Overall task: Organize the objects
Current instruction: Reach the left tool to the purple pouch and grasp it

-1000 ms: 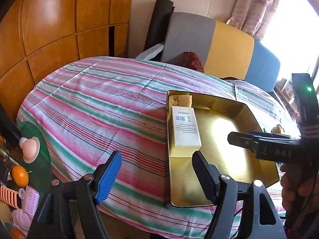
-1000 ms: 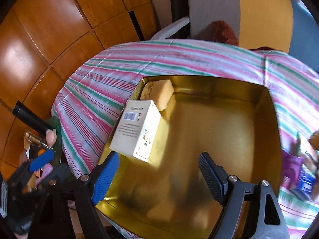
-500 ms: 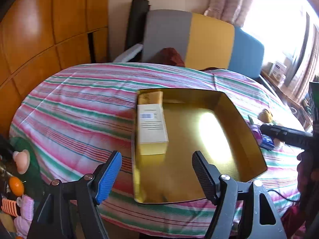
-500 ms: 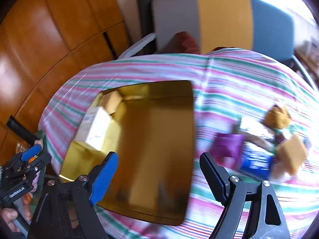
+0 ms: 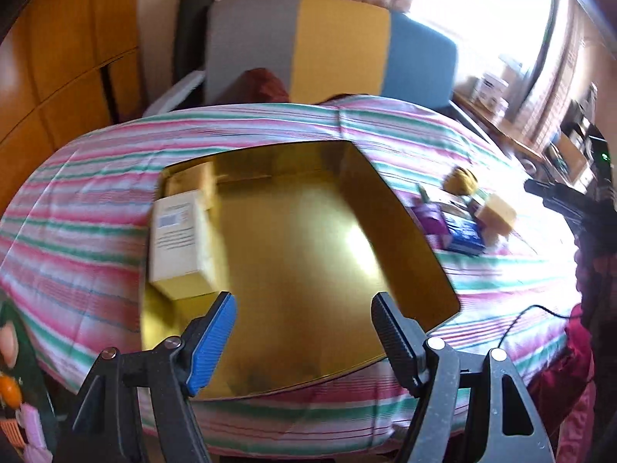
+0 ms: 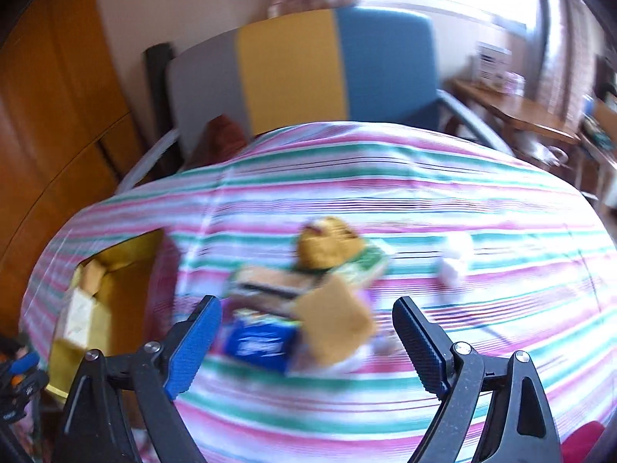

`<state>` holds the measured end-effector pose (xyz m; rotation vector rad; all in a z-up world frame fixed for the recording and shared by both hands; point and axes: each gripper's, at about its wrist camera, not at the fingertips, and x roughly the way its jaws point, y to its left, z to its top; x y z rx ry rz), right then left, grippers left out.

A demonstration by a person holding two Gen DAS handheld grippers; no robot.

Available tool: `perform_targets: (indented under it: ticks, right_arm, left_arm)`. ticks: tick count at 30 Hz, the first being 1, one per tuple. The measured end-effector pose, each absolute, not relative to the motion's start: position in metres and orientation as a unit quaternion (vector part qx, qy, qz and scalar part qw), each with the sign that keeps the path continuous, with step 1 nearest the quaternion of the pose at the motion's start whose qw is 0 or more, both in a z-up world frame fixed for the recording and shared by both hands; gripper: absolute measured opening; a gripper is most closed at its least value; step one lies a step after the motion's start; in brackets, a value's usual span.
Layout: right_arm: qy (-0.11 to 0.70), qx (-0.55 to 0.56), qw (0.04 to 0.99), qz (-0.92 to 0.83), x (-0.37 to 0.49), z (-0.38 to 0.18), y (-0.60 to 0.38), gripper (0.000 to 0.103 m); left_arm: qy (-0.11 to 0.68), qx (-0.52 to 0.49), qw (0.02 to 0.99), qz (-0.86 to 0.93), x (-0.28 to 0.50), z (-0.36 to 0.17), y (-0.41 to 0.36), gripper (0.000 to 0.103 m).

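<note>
Blown-out window (image 5: 482, 11) glare upper right; both fisheye views motion-blurred.

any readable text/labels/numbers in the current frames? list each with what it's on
None can be read.
white box in the gold tray: barcode and printed lines, too blurred.
blue packet: white lettering, motion-blurred.
left gripper body, at the right view's edge: white marking, too small.

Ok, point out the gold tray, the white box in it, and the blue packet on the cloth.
gold tray (image 5: 397, 231), left wrist view, on its right inner wall.
white box (image 5: 175, 235), left wrist view, on its printed top face.
blue packet (image 6: 258, 343), right wrist view, on its blurred front face.
</note>
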<state>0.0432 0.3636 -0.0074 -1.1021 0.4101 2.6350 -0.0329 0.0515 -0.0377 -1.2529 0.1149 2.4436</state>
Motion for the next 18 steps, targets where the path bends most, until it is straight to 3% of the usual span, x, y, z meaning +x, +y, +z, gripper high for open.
perform_targets:
  ticks: [9,15,18]
  right_arm:
    - [0.267,-0.36,0.153,0.881,0.064,-0.038,0.435,0.091]
    - [0.271,-0.359,0.149,0.88,0.065,-0.038,0.431,0.091]
    - [0.267,-0.358,0.146,0.883,0.065,-0.036,0.427,0.092]
  left_arm:
    - [0.112,-0.441,0.28,0.845,-0.034,-0.031,0.145,0.067]
    - [0.156,-0.451,0.317,0.819,-0.053,-0.038,0.205,0.055]
    - [0.167,-0.469,0.338,0.799,-0.067,-0.043,0.229,0.055]
